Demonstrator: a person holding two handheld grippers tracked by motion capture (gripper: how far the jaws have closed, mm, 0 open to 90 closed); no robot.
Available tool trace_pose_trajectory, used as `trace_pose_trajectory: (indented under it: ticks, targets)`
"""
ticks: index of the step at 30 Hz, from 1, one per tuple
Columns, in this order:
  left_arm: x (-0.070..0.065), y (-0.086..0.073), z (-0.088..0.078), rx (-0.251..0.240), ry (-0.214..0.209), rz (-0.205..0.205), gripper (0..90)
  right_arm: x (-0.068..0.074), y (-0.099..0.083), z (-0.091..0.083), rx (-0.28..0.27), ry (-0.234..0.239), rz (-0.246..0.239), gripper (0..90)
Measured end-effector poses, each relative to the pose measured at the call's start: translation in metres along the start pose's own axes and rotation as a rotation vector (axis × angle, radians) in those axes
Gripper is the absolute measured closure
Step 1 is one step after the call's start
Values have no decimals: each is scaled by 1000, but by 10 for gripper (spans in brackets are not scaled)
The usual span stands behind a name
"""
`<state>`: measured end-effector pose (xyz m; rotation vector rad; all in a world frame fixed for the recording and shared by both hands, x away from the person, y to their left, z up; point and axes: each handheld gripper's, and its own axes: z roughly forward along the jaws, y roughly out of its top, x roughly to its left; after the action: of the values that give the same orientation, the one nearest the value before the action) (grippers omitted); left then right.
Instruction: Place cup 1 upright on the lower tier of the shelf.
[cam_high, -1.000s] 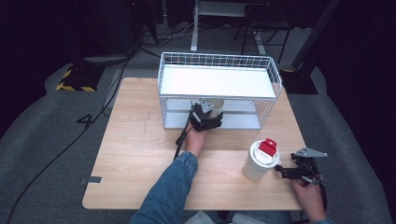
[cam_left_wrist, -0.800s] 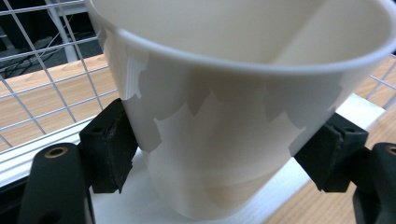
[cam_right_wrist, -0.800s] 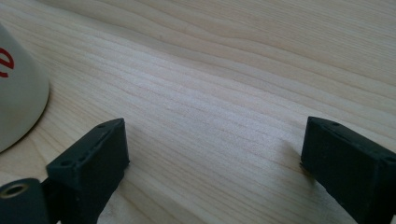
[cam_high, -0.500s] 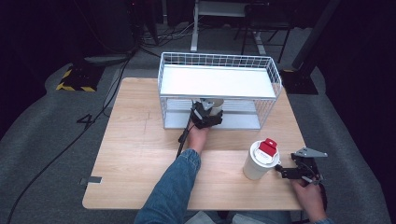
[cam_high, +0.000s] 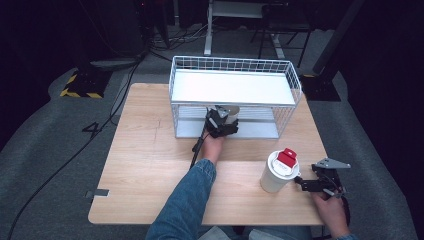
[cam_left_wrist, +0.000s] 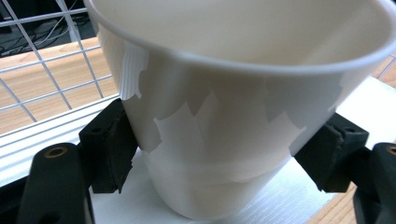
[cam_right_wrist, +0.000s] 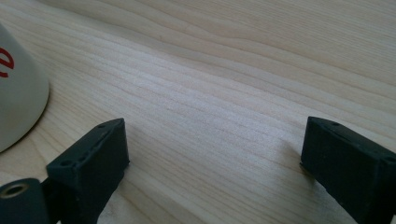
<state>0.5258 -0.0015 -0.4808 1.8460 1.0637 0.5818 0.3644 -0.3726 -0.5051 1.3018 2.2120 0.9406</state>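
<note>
The step in hand is judged to be the placing of a white paper cup (cam_left_wrist: 233, 116) inside the lower level of the white wire basket (cam_high: 235, 67), or its withdrawal from there; which of the two cannot be told. In the left gripper view, the cup is pinched between the fingers (cam_left_wrist: 109, 147) of the left gripper (cam_high: 222, 122), one pad pressed against each side of the cup wall. The cup is held upright, with its mouth open toward the top, and its base is seen just above or on the white floor panel of the basket; contact cannot be confirmed. In the high view, the left gripper is located at the open front of the basket, below the white upper shelf.

The right gripper (cam_high: 320, 184) is held low over the counter (cam_high: 145, 165), near the right front corner. Its fingers (cam_right_wrist: 91, 154) are spread wide, with nothing between them. A second white cup with a lid and a red cap (cam_high: 280, 171) stands on the counter just beside this gripper, apart from it.

If placement is intended, the next move calls for the cup to be lowered until the base is fully seated on the floor panel. The fingers are then to be spread and drawn straight back through the front opening, clear of the wire frame, so that the cup is not tipped.
</note>
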Motion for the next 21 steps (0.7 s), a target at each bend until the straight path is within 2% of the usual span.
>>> trace_pose_trajectory:
  ticks: [6, 8, 12, 15, 18, 19, 20, 21]
  targets:
    - [2, 0, 2, -7, -12, -20, 201, 0, 0, 0, 0, 0, 0, 78]
    - [4, 0, 1, -6, -36, -43, 160, 0, 0, 0, 0, 0, 0, 79]
    - [4, 1, 0, -9, -14, -78, 148, 0, 0, 0, 0, 0, 0, 79]
    - [5, 1, -2, -9, -17, -75, 138, 0, 0, 0, 0, 0, 0, 78]
    - [6, 1, -6, -13, -37, -95, 135, 0, 0, 0, 0, 0, 0, 78]
    - [6, 1, -8, -10, -58, -87, 136, 0, 0, 0, 0, 0, 0, 78]
    - [6, 1, -12, -11, -36, -74, 136, 0, 0, 0, 0, 0, 0, 79]
    - [3, 1, -16, -9, 4, -94, 136, 0, 0, 0, 0, 0, 0, 78]
